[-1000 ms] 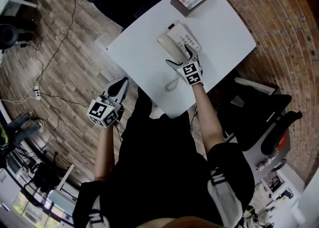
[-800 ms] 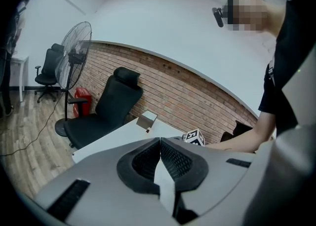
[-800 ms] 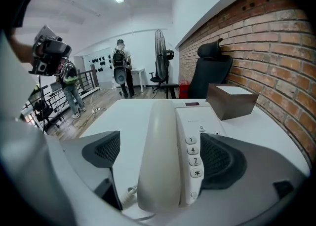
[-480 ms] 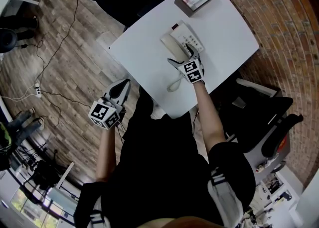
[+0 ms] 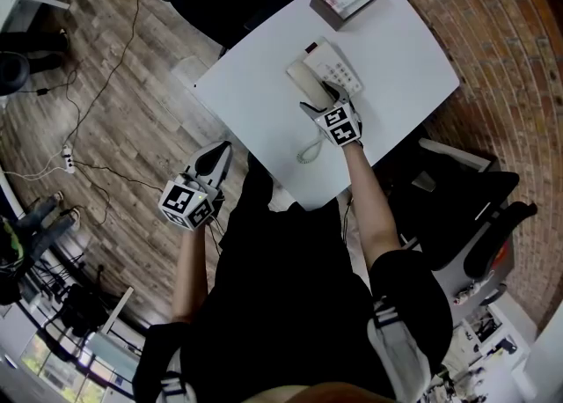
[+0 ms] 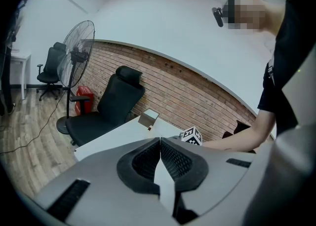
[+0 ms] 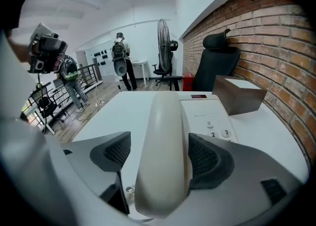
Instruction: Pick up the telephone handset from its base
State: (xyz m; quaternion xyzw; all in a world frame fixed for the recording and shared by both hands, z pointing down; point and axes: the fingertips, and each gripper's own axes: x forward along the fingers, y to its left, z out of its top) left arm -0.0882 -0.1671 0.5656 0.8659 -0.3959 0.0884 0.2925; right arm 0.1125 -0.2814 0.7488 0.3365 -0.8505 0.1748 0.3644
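The handset (image 7: 163, 141) lies in its cradle on the base (image 7: 207, 116), on the white table (image 5: 255, 102). Your right gripper (image 5: 318, 98) straddles it. Its jaws have just been closing: one pad meets the handset's side, the other stands slightly off. Your left gripper (image 6: 160, 143) hangs beside the table, jaws together, empty.

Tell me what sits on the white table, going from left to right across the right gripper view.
telephone handset → phone base with its number keys → grey box
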